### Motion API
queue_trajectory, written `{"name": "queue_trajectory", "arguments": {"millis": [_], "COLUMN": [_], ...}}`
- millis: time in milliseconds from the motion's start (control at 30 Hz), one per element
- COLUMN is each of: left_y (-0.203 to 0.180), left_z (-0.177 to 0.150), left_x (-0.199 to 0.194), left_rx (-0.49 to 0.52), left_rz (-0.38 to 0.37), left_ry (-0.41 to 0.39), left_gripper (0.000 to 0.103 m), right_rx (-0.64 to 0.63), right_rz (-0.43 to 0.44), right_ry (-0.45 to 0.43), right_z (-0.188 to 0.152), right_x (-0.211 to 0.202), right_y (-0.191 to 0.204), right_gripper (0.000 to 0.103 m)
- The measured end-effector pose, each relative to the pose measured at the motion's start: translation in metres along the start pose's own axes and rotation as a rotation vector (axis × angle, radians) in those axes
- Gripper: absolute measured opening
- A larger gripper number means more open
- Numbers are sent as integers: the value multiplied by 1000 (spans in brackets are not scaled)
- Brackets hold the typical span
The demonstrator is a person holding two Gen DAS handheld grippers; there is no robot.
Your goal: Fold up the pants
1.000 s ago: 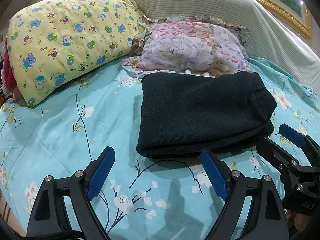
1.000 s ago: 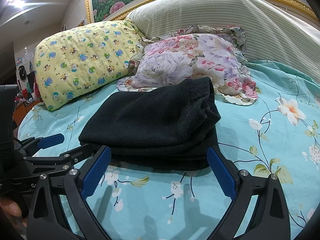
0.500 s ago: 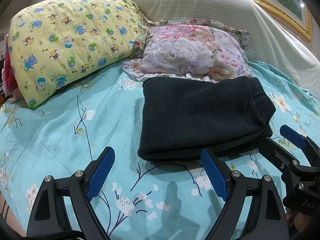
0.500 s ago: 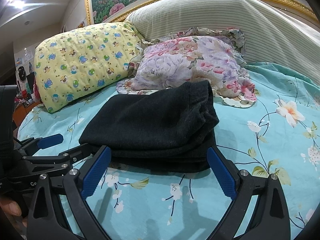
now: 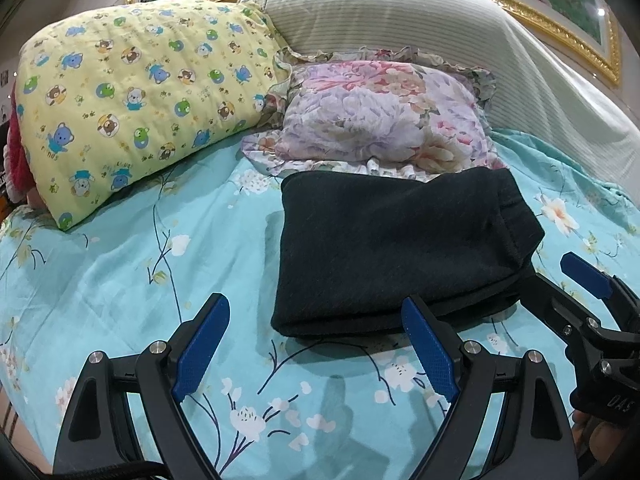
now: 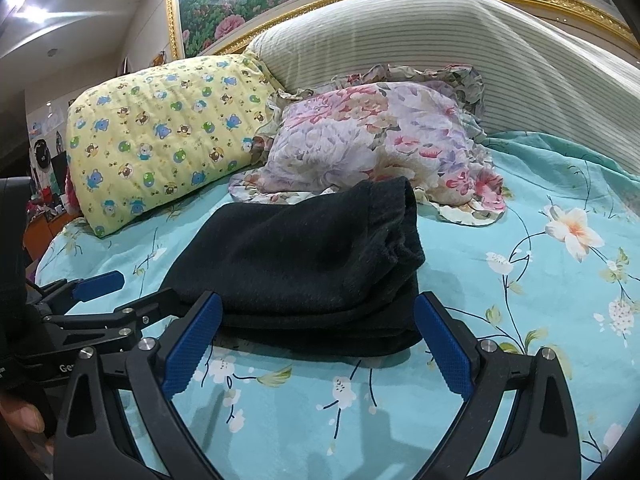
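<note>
The turquoise floral bedsheet [image 5: 120, 264] is smooth, thin cloth. On it, just before the ruffled floral pillow [image 5: 376, 120], lie the dark knit pants [image 5: 392, 248], folded into a thick rectangular stack. The left gripper [image 5: 316, 344] and right gripper [image 6: 316, 340] stand spread wide, holding nothing, their blue ribbed pads [image 6: 192, 344] at the stack's near edge.

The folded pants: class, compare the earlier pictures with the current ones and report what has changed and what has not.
Almost nothing changed. The pants lie in the same folded stack on the bed sheet, just in front of the floral pillow. The left hand-held gripper and right hand-held gripper remain open near the stack's front edge, holding nothing; the views shifted only slightly. Nothing was taken hold of or let go.
</note>
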State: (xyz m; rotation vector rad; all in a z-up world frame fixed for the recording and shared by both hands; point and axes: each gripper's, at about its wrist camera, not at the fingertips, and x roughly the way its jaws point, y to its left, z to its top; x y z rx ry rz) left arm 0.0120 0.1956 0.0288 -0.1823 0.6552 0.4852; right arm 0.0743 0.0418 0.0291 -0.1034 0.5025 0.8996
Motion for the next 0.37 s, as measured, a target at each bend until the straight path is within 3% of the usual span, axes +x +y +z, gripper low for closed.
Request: {"name": "queue_trajectory", "arguments": {"millis": [367], "left_y": [-3], "left_z": [10], "left_x": [4], "left_rx": [3], "left_rz": [1], "left_ry": [0], "left_gripper": [89], "right_rx": [13], "right_rz": [0], "right_ry": [-2], "right_z": [5], "right_x": [-1], "right_y": [-6], "right_gripper": [97]}}
